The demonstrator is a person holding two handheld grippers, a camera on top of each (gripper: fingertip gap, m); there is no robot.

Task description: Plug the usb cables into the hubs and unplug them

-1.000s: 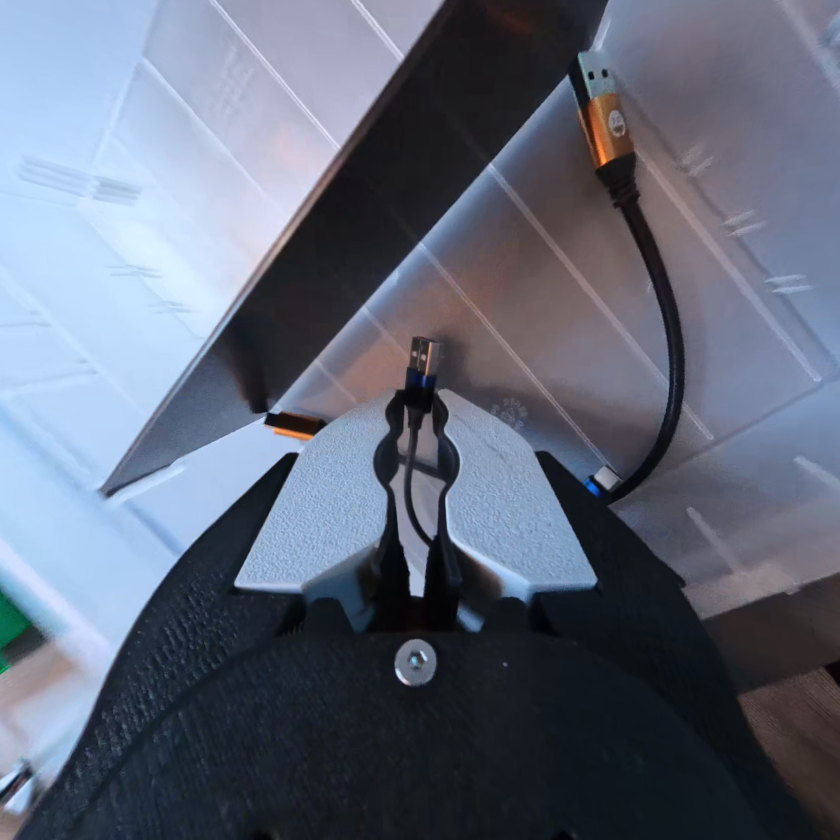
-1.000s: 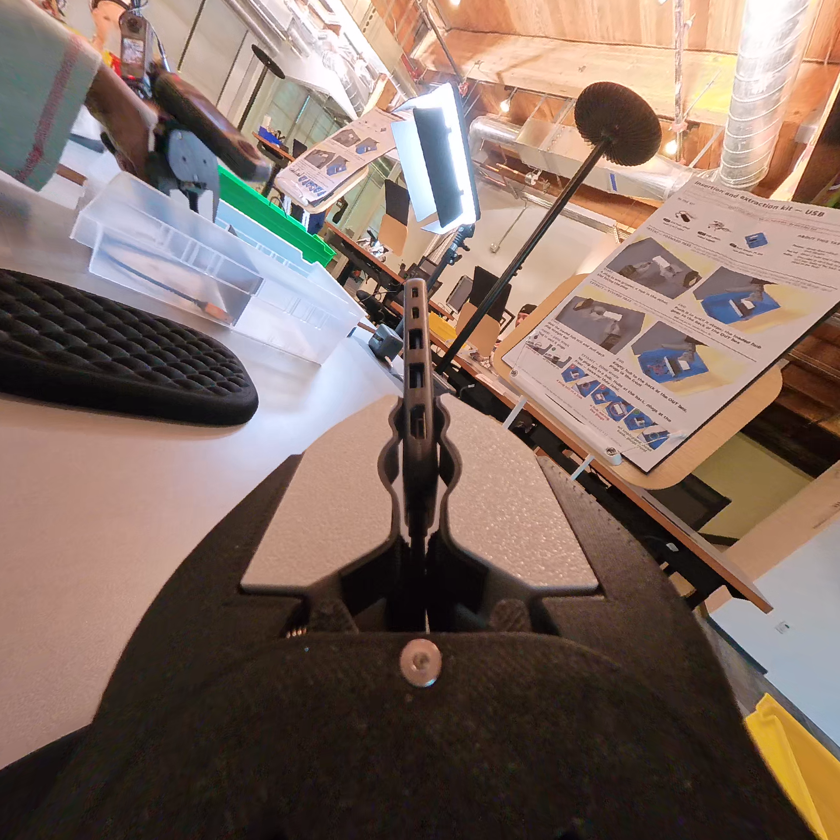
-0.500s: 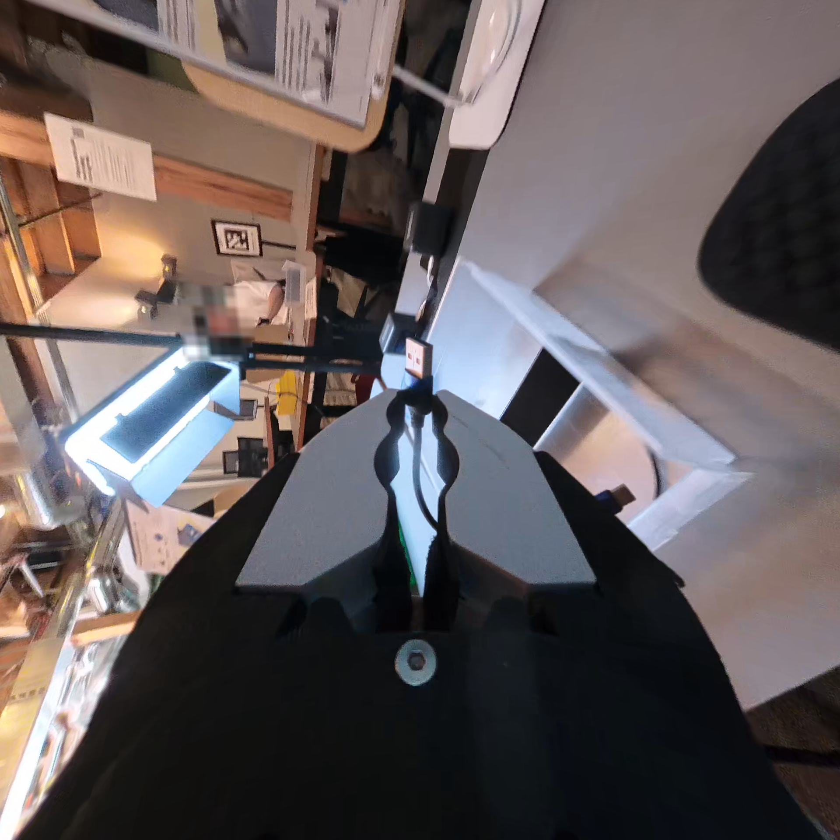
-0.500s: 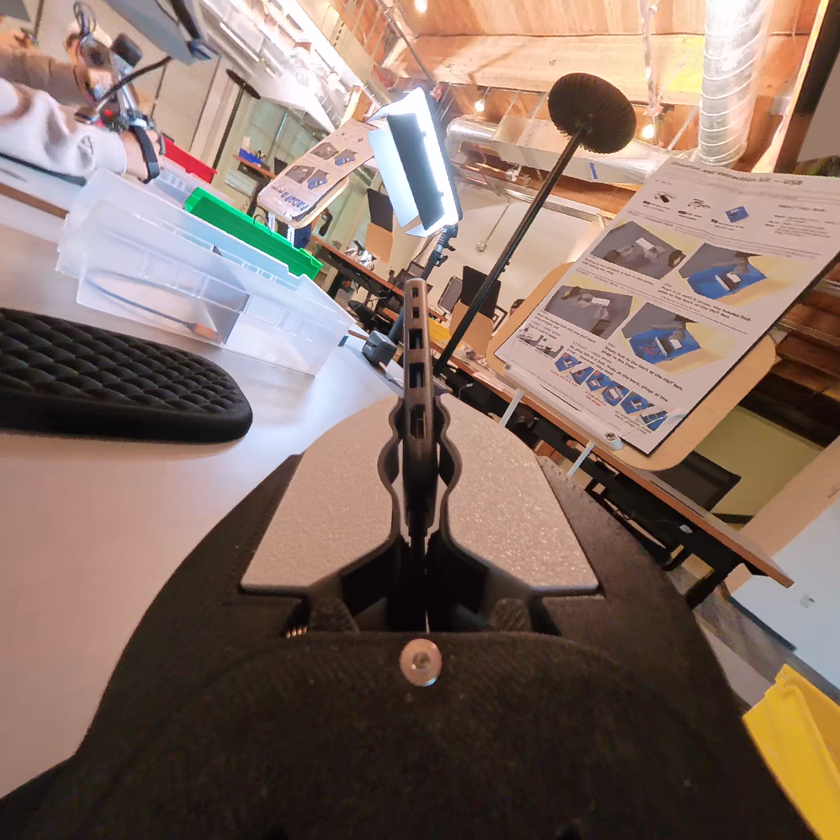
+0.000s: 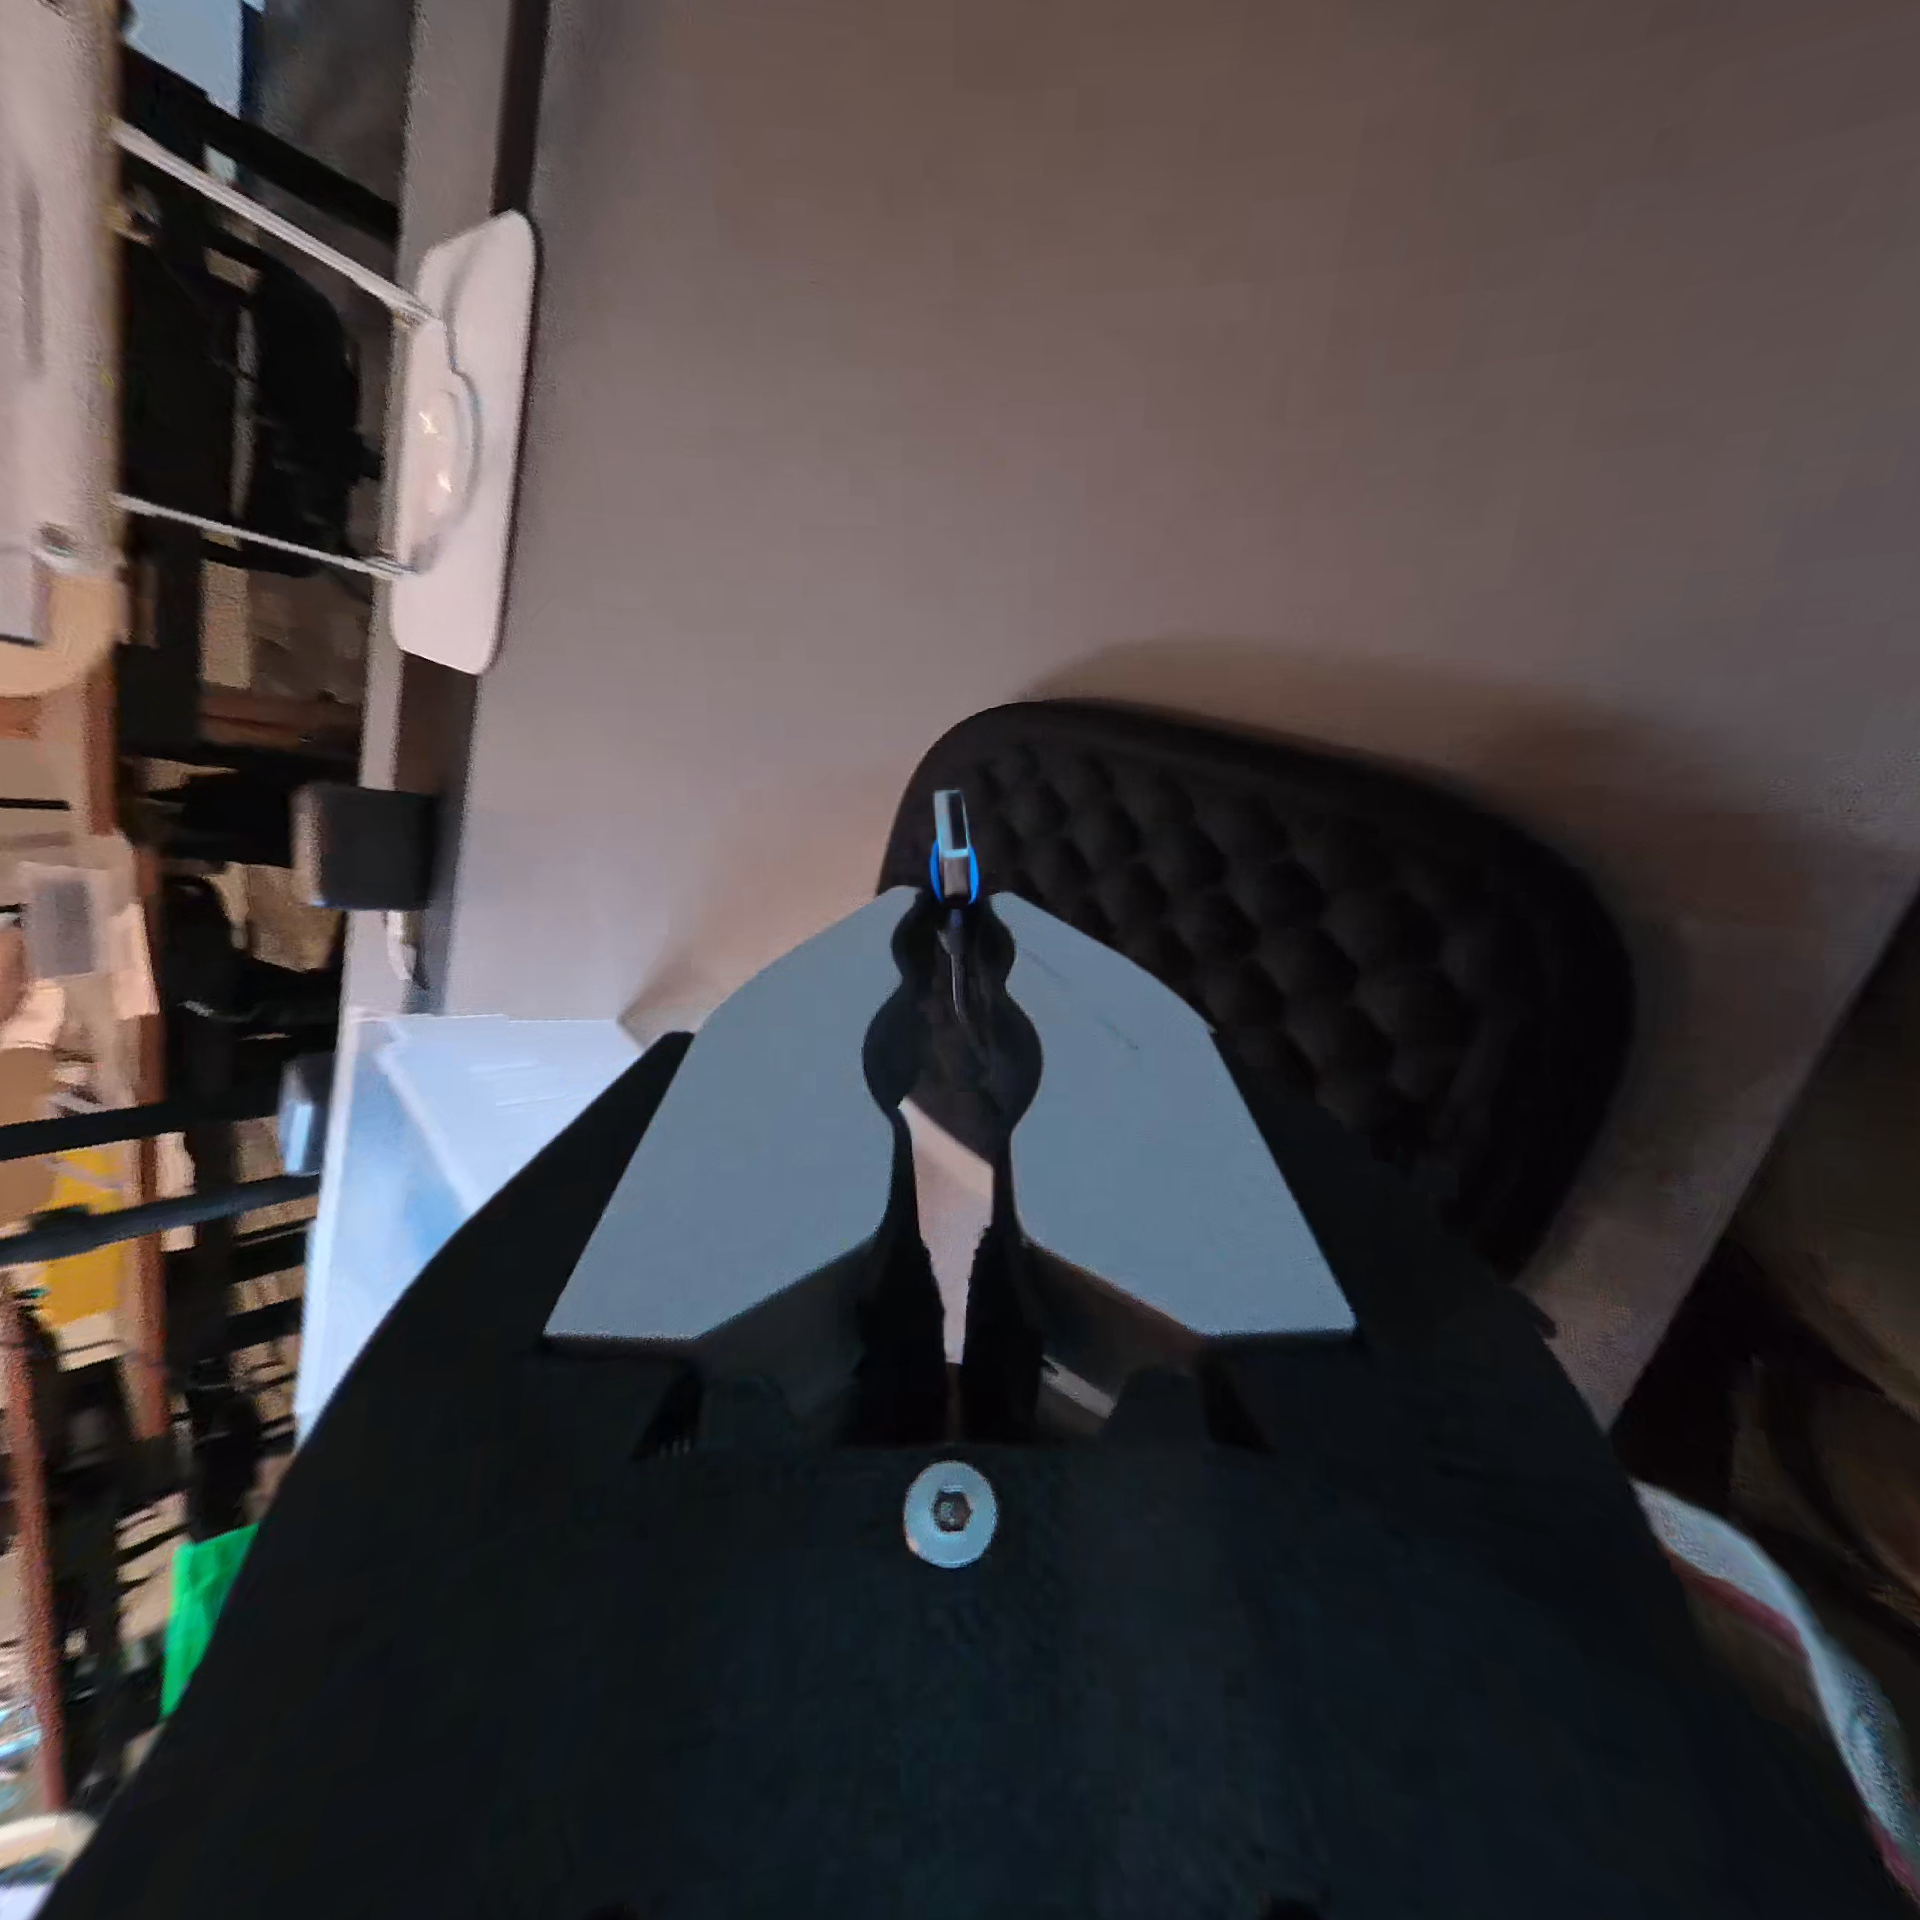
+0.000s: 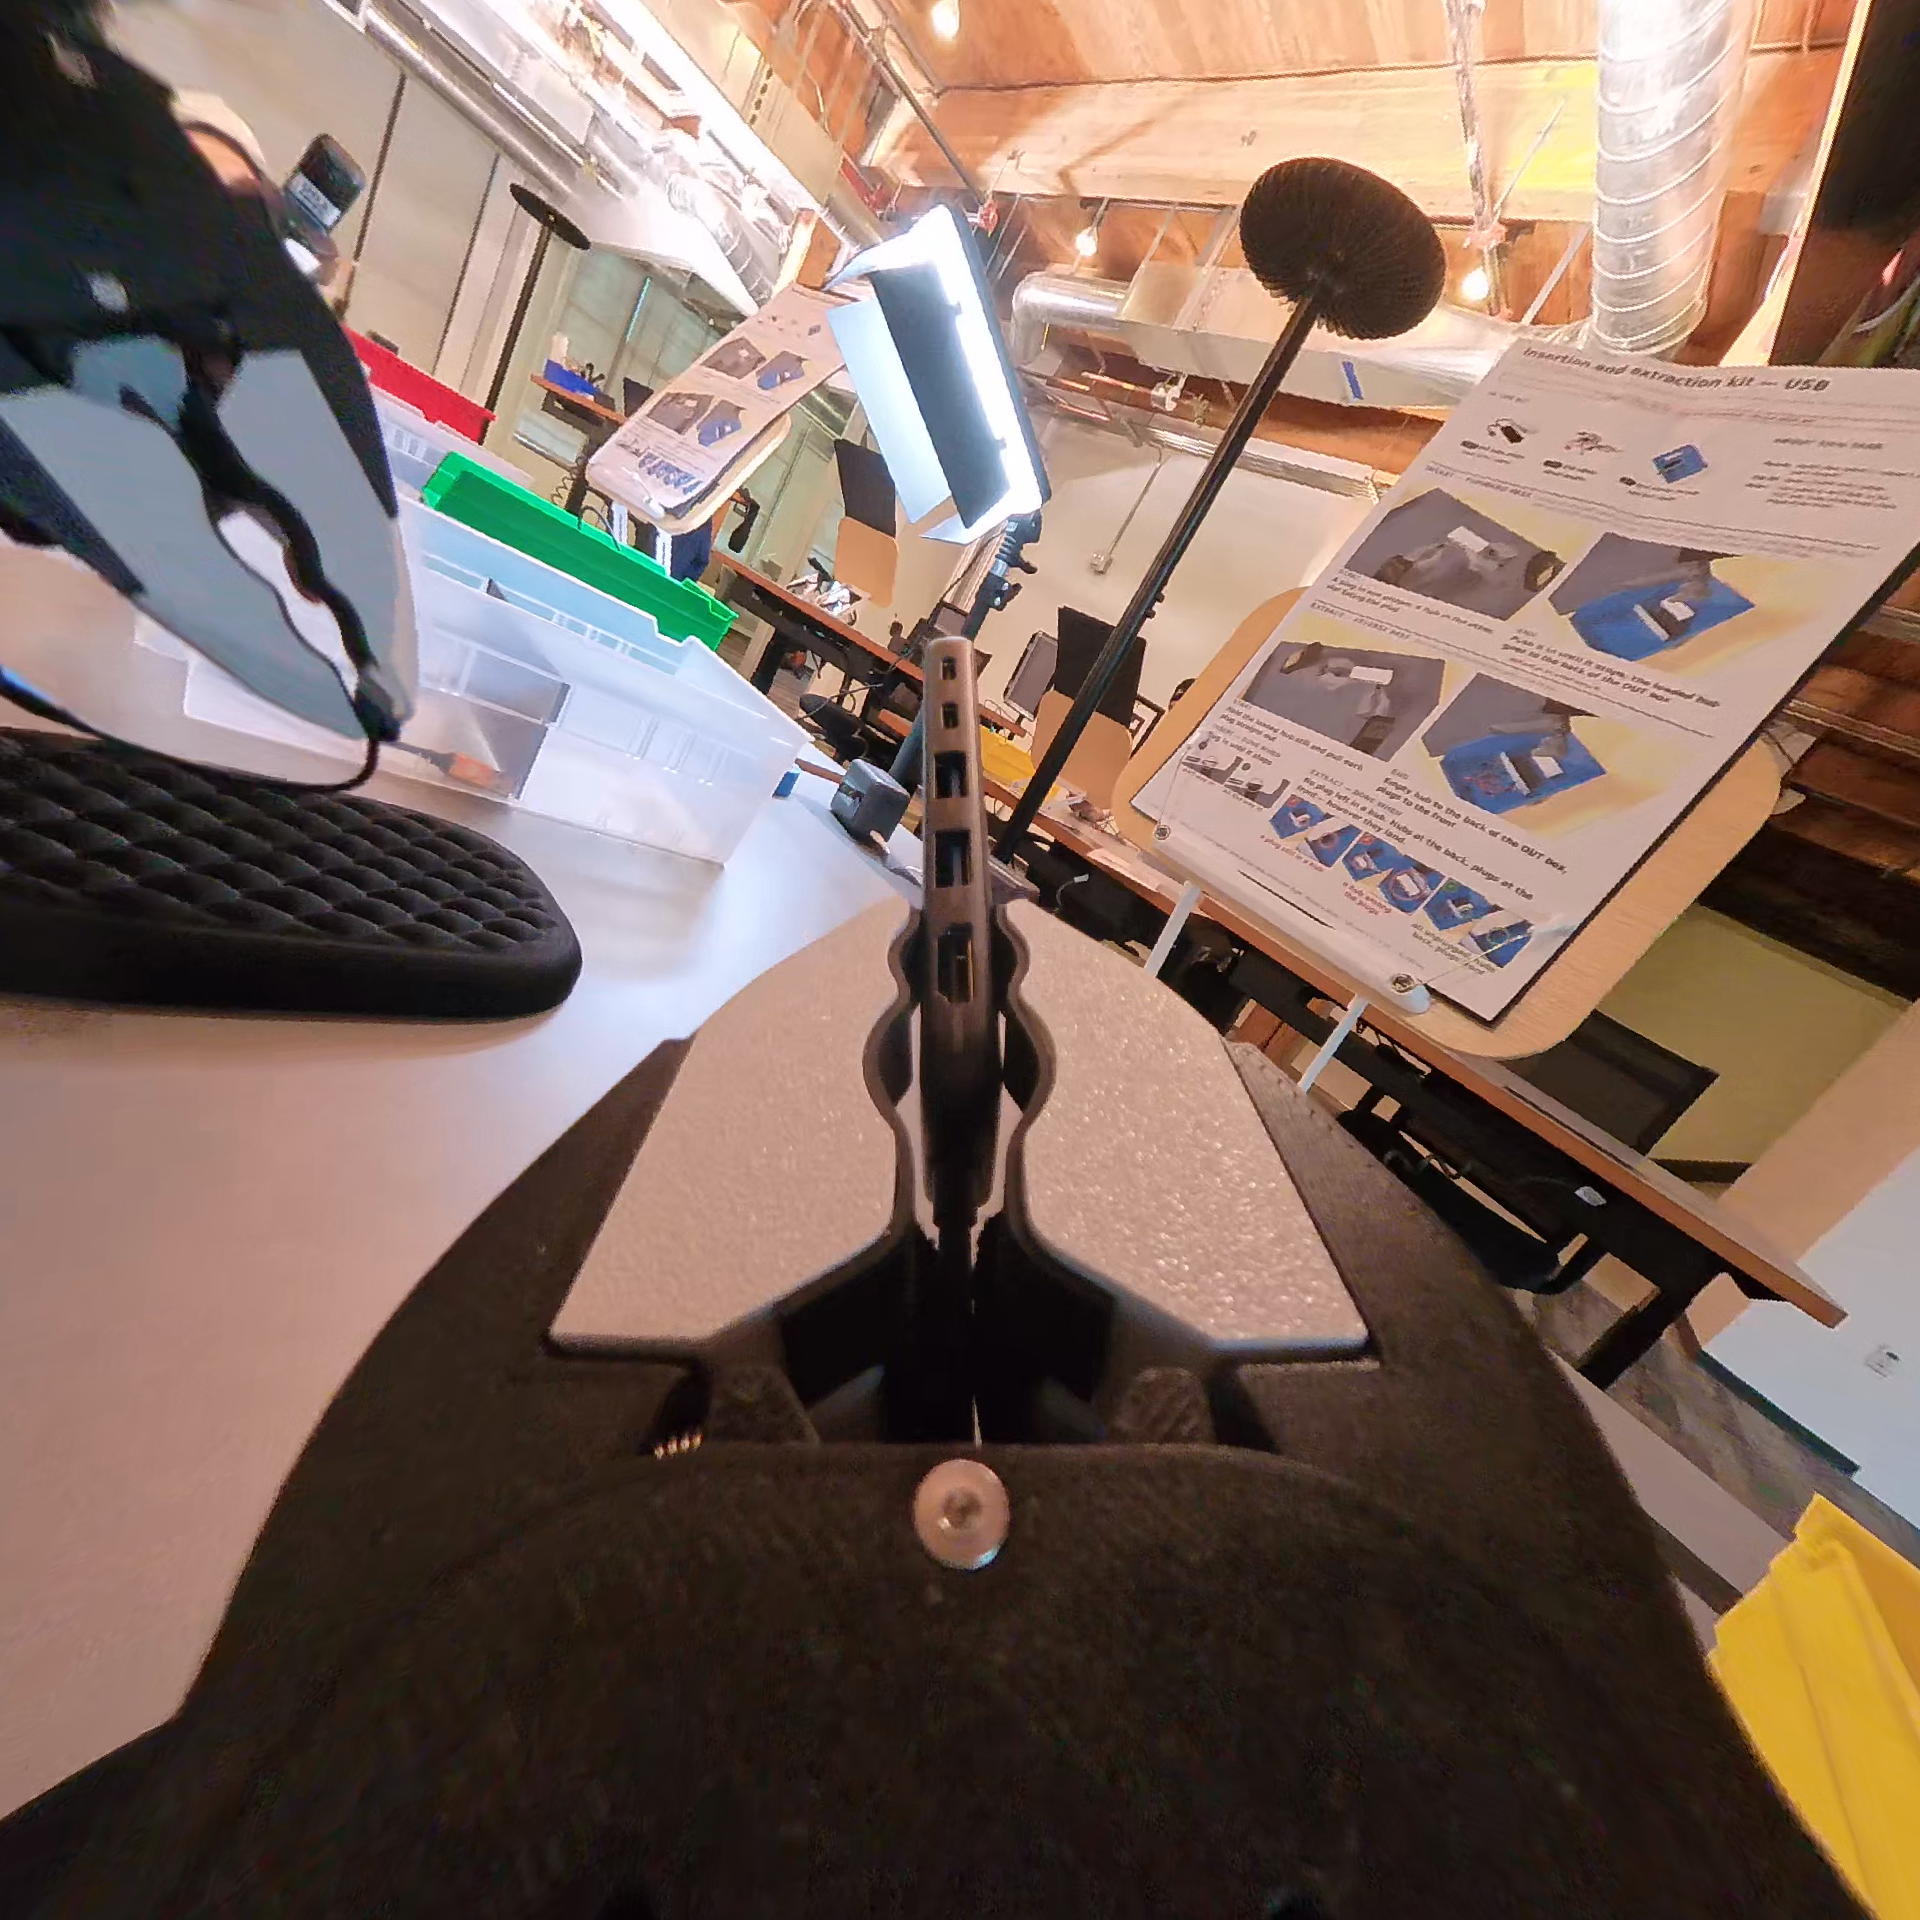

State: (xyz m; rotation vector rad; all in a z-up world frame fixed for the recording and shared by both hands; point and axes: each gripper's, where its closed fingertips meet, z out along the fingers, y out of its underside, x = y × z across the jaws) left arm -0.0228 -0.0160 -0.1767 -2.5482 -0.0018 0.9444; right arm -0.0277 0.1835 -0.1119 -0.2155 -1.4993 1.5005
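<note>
Gripping a slim dark hub (image 6: 954,831), the right gripper (image 6: 956,977) has its grey fingers (image 6: 1164,1132) pressed tight against the hub's lower half. Hub stands on edge, pointing away from the camera, with a row of ports running up its narrow face; upper half sticks out clear beyond the fingertips. It is held above the near edge of the pale table (image 6: 208,1164).

Left gripper (image 5: 951,904) closed to a thin slit, pinching a usb cable (image 5: 954,862) just behind its plug. Silver plug with a blue ring pokes out past the tips; thin black lead runs back between the fingers. In the right wrist view the same gripper (image 6: 358,717) hangs at upper left, tips down, the lead (image 6: 208,764) looping below it just above the black quilted pad (image 6: 260,894). Plug and hub are well apart.

Left wrist view is rolled and blurred: the pad (image 5: 1299,935) lies behind the plug on the table (image 5: 1143,364).

Behind the pad, a clear plastic bin (image 6: 623,727), then a green bin (image 6: 582,551). A printed instruction board (image 6: 1507,675) leans at right; a lit lamp panel (image 6: 935,374) and a black disc on a pole (image 6: 1340,249) stand beyond the table. Yellow bin corner (image 6: 1829,1662) at lower right.
</note>
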